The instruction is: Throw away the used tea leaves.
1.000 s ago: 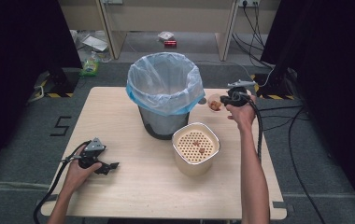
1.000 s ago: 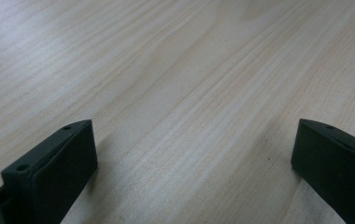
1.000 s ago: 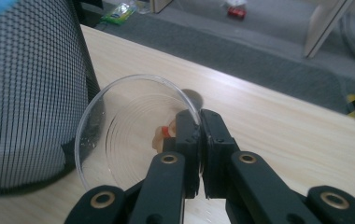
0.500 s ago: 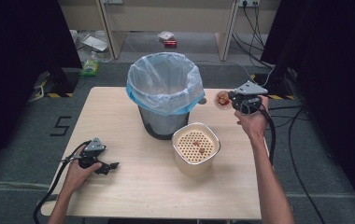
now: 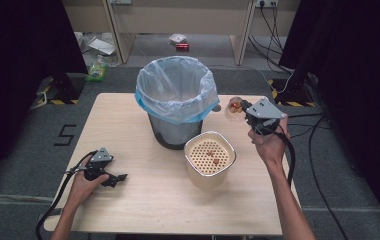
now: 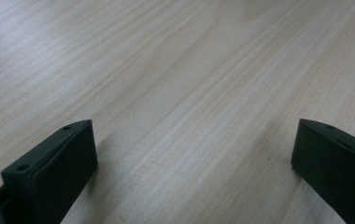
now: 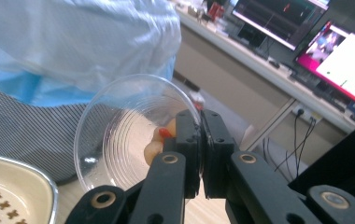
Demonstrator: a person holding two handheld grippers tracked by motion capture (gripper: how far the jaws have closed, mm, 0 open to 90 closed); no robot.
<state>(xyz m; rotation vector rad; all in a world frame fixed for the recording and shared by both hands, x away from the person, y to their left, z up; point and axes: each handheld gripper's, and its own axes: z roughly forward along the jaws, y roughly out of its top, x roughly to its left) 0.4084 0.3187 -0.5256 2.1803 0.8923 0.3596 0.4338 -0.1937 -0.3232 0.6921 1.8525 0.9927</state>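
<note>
My right gripper (image 5: 246, 110) (image 7: 200, 135) is shut on the rim of a clear plastic bowl (image 7: 129, 135) (image 5: 235, 107), lifted and tilted beside the bin. Some orange-red and pale food scraps (image 7: 159, 140) lie inside the bowl. The grey bin (image 5: 177, 102) with its blue-white liner (image 7: 73, 42) stands at the table's middle back. A cream container with a perforated insert (image 5: 209, 156) (image 7: 7, 191) sits in front of it. My left gripper (image 5: 118, 178) rests near the table's front left, jaws wide open over bare wood (image 6: 185, 93), nothing between them.
The wooden table (image 5: 138, 210) has free room at the front and left. A cable (image 5: 58, 200) trails off the left edge, another (image 5: 290, 160) along the right forearm. Shelving and litter lie on the floor behind the table. Monitors (image 7: 334, 51) glow in the right gripper view.
My right gripper has lifted the clear bowl off the table at the back right and carried it up toward the bin's rim. The left gripper has stayed put.
</note>
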